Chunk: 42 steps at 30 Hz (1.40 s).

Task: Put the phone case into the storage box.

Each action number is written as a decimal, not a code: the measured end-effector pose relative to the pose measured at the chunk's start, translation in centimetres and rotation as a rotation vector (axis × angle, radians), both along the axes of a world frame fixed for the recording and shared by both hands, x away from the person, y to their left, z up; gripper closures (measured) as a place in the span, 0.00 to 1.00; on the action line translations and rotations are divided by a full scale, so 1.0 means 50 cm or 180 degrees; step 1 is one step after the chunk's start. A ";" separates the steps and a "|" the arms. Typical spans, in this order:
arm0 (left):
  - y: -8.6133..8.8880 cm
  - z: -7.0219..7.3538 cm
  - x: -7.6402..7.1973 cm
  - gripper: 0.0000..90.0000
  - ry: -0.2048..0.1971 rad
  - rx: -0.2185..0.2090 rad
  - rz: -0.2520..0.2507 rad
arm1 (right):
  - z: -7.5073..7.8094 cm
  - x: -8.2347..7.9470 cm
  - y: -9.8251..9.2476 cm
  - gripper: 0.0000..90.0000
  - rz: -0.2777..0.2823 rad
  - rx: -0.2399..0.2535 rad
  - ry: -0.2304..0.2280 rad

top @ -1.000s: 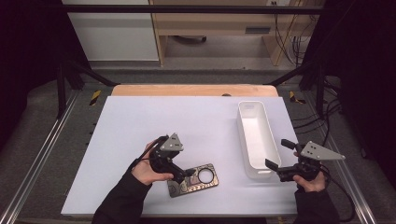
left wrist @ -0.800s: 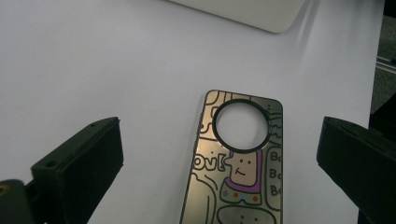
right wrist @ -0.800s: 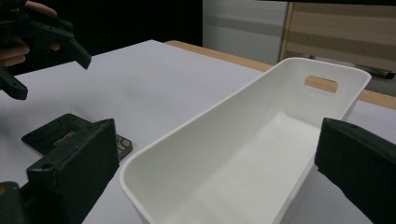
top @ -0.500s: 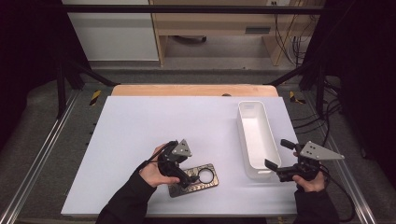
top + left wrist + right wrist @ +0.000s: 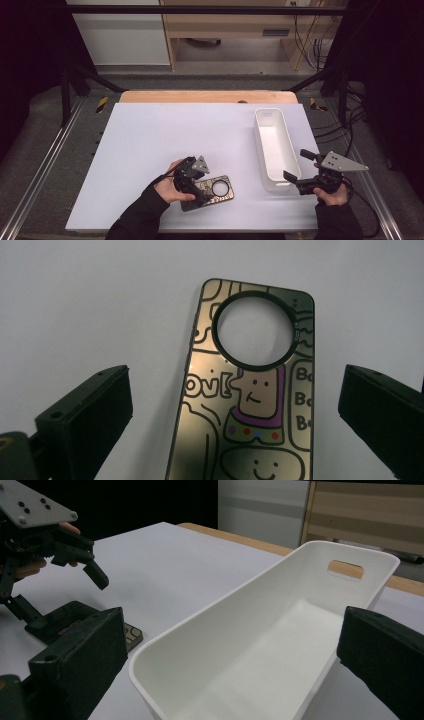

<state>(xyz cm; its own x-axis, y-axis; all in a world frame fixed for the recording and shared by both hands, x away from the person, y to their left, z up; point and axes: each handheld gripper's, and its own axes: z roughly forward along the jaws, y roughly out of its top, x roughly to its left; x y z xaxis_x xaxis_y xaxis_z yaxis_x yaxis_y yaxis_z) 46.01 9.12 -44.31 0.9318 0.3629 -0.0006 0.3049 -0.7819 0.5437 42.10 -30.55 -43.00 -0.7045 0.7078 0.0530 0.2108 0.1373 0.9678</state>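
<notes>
A phone case (image 5: 216,190) (image 5: 250,405), gold-toned with black cartoon figures and a round camera hole, lies flat on the white table near the front edge. My left gripper (image 5: 196,186) (image 5: 235,385) hovers just over its left part, open, with one jaw on each side of the case and neither touching it. In the right gripper view the left gripper (image 5: 60,545) stands over a corner of the case (image 5: 131,634). My right gripper (image 5: 298,165) (image 5: 230,630) is open at the near end of a white bin (image 5: 257,135) (image 5: 225,605), holding nothing.
The long white bin is empty and runs front to back on the table's right side, with a handle slot (image 5: 346,569) in its far wall. A wooden strip (image 5: 207,96) borders the table's far edge. Metal frame rails (image 5: 45,165) flank the table.
My left gripper has shifted slightly right and lowered over the phone case. The right gripper and the bin have stayed put.
</notes>
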 end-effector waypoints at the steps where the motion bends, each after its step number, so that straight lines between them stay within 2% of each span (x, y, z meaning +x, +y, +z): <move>1: -0.001 -0.003 0.000 0.01 0.0020 0.0028 -0.0006 | 0.000 0.000 0.000 0.00 -0.0001 0.0003 0.0003; 6: -0.006 -0.012 -0.002 0.01 0.0039 0.0058 -0.0020 | 0.000 0.000 0.000 0.00 0.0000 0.0006 0.0002; 11: -0.011 -0.027 -0.001 0.01 0.0092 0.0137 -0.0033 | 0.000 0.000 0.000 0.00 0.0001 0.0000 0.0002; 21: -0.023 -0.049 0.001 0.02 0.0113 0.0267 -0.0078 | -0.001 0.000 0.002 0.00 0.0001 -0.0009 0.0005; 42: -0.028 -0.056 0.001 0.06 0.0070 0.0343 -0.0221 | -0.001 0.001 0.004 0.01 0.0006 -0.0012 0.0015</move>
<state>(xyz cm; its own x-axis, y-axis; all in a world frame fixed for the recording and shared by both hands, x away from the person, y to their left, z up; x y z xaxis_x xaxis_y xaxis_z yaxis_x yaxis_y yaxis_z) 46.04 7.71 -47.11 0.9549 0.2967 0.0141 0.2591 -0.8551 0.4491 42.16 -30.37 -43.06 -0.7055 0.7067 0.0534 0.2149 0.1415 0.9663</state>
